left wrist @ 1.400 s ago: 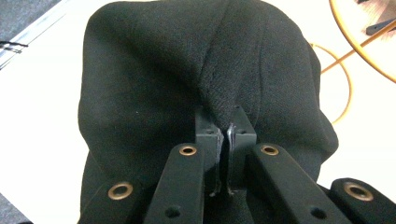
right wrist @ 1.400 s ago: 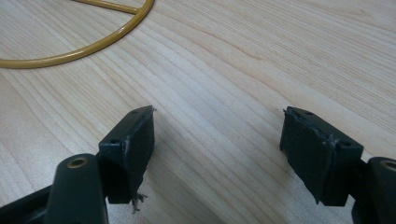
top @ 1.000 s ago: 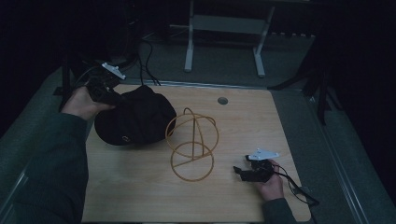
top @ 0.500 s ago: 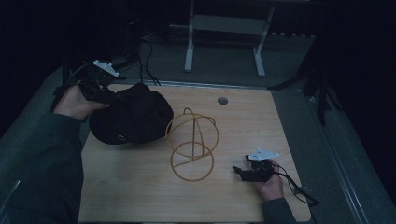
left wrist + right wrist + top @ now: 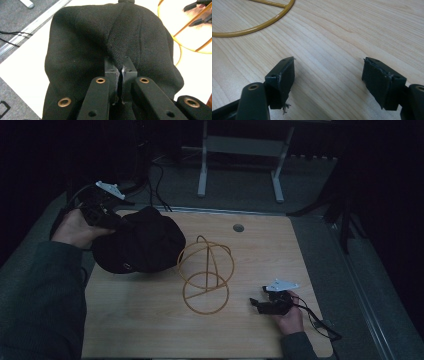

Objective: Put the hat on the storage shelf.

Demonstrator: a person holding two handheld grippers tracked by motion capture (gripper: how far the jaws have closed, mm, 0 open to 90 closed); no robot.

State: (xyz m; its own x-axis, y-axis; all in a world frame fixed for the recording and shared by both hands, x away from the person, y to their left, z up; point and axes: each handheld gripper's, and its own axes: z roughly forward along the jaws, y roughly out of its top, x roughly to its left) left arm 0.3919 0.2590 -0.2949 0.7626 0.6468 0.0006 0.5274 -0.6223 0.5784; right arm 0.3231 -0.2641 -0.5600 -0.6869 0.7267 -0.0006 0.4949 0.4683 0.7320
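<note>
A: Nearest the person, what sits on the bench?

B: The right gripper rests low on the wood at the near right, its jaws spread wide with only bare grain between them.

A: And just beyond it?

B: A yellow wire stand, a ring base with hoops rising from it, stands mid-bench, untouched.

A: Where is the black hat?

B: To the stand's left, by the far-left edge of the bench, sagging from the left gripper. Those jaws are clenched on a fold of its fabric, pinching it tight.

A: Anything farther?

B: A small round grommet near the far edge, then a grey floor with cables.
</note>
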